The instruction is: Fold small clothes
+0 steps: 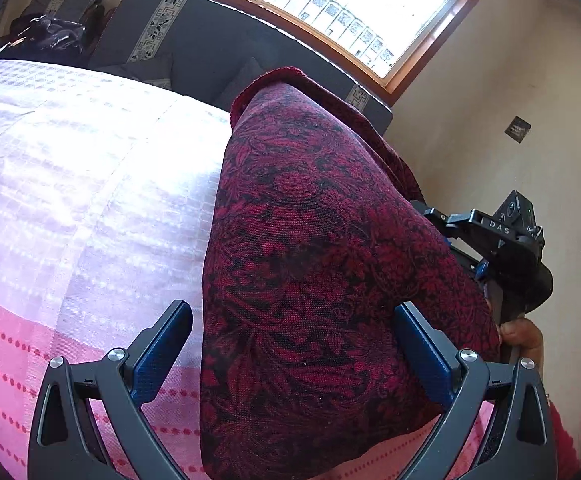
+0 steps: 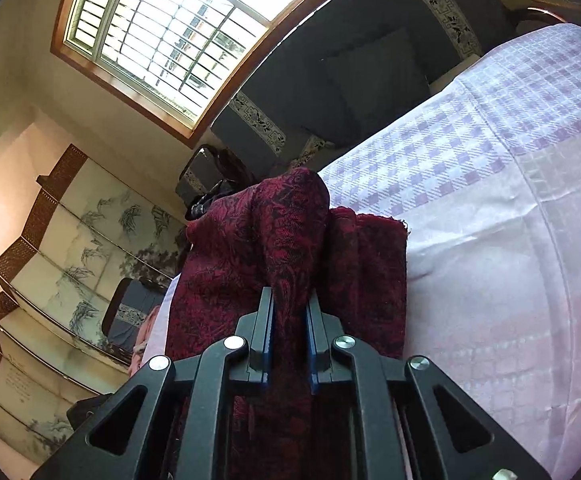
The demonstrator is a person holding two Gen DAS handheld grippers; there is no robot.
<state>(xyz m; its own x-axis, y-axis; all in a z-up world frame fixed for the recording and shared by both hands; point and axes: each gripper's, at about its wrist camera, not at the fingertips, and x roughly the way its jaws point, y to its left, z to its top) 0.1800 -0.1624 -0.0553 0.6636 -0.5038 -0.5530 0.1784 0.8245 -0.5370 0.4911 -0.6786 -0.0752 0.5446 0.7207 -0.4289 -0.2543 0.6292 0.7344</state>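
One red-and-black patterned cloth (image 1: 322,264) lies on pink-and-white bedspread (image 1: 70,200), long way running away from both cameras toward window (image 1: 330,0). Right gripper (image 2: 290,312) pinches raised ridge of cloth; cloth sits pressed between blue pads (image 2: 268,332). Left gripper (image 1: 292,354) has jaws spread wide, cloth lying between them, pads not pressing it. Right gripper shows at far side of cloth in left view. Right hand nearer to lift. My guess: fold goes along long way, near end carried to far end.
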